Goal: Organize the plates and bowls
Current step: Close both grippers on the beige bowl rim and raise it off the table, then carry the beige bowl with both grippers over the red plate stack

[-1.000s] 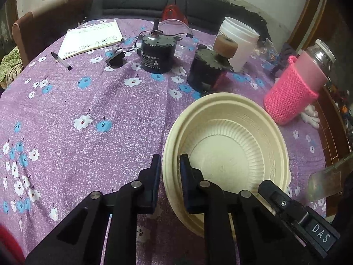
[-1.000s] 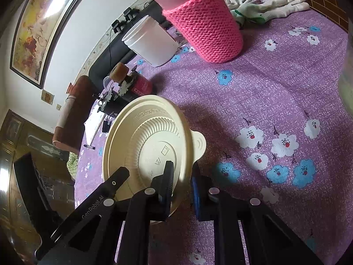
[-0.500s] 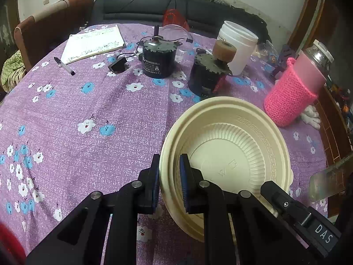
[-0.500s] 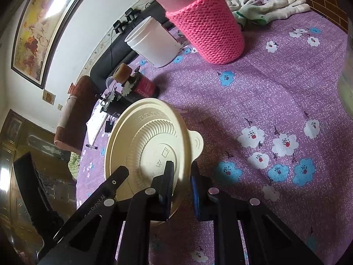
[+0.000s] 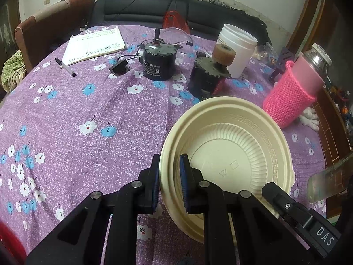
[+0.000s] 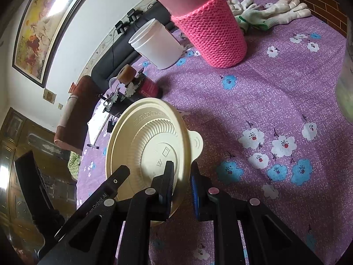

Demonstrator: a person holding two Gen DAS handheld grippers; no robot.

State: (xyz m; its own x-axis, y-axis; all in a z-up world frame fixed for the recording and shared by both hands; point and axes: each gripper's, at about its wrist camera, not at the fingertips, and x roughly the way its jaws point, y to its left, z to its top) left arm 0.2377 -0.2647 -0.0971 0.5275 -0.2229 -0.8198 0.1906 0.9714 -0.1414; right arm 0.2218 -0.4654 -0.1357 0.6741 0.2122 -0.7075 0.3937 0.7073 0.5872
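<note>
My left gripper (image 5: 168,183) and right gripper (image 6: 182,183) clamp opposite rims of the bowl (image 5: 231,154). Behind the bowl: two motors (image 5: 160,63); behind-right, the sleeved bottle (image 5: 291,97); far behind-left, the notebook (image 5: 92,45).

The near rim of the cream plastic ribbed bowl (image 5: 231,154) disappears behind the black left gripper (image 5: 169,185). At the right edge of the left wrist view a blurred, translucent greenish object (image 5: 328,181) is cut off and cannot be identified. The print on the white notebook (image 5: 94,45) is too small to read. The framed painting (image 6: 42,26) runs past the picture's edge.
</note>
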